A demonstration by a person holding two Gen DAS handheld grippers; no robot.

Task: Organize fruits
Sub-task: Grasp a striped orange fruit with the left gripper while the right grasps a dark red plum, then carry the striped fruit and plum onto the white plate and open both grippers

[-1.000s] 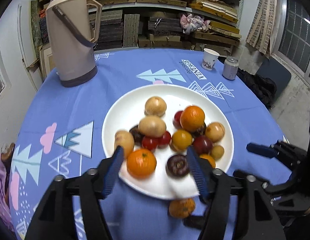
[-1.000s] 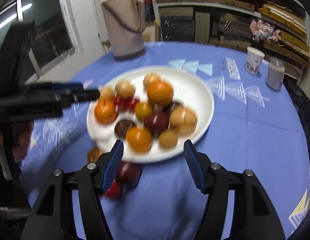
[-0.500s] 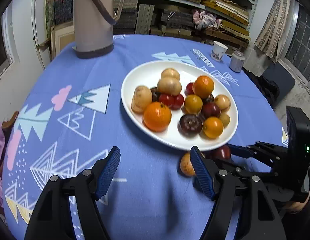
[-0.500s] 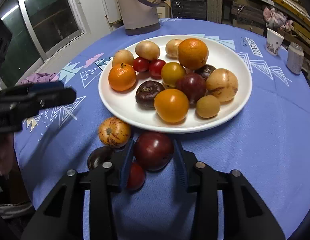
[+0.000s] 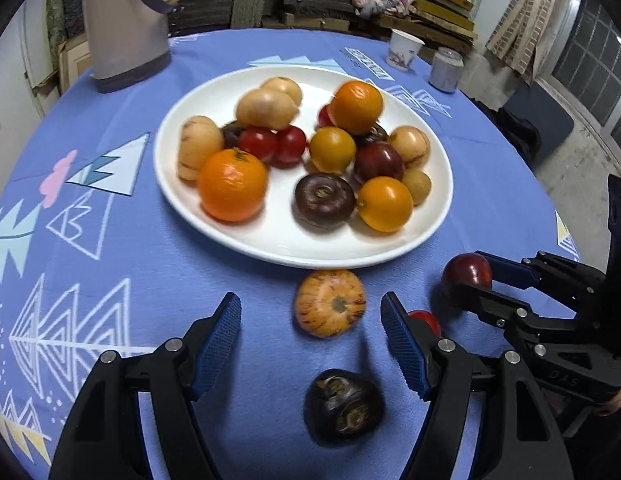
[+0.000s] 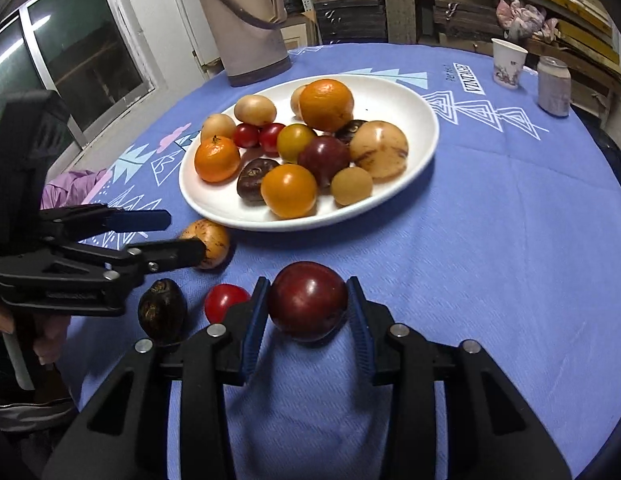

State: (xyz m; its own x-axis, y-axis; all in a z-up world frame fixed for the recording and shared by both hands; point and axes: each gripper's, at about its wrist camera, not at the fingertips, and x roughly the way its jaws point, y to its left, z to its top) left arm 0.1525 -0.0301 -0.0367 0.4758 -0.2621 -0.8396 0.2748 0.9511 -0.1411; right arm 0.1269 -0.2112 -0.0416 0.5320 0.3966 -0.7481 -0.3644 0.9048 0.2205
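The right gripper [image 6: 306, 308] has its blue pads squeezed on both sides of a dark red plum [image 6: 307, 300]; the plum sits low on the blue tablecloth [image 6: 510, 240], near the table's front edge, just in front of the white plate [image 6: 390, 92]; the left gripper [image 5: 310, 336] is wide open and holds nothing; between its two fingers lies a striped orange-yellow fruit [image 5: 329, 303], not touched by either pad, just beside the plate's near rim; a dark brown fruit [image 5: 344, 406] lies closer to the table's front edge, and a small red tomato [image 6: 225, 301] sits between it and the plum; the plate stands in the middle of the table and is piled with fruit: two oranges [image 5: 233, 185], some red tomatoes [image 5: 270, 145], pale yellow striped fruits [image 5: 266, 109], a dark purple round fruit [image 5: 325, 200] and more plums; a tall tan thermos jug [image 6: 246, 20] stands at the table's far left edge; a paper cup [image 6: 508, 63] and a can [image 6: 553, 85] stand at the far right edge; part of a hand shows under the left gripper in the right wrist view
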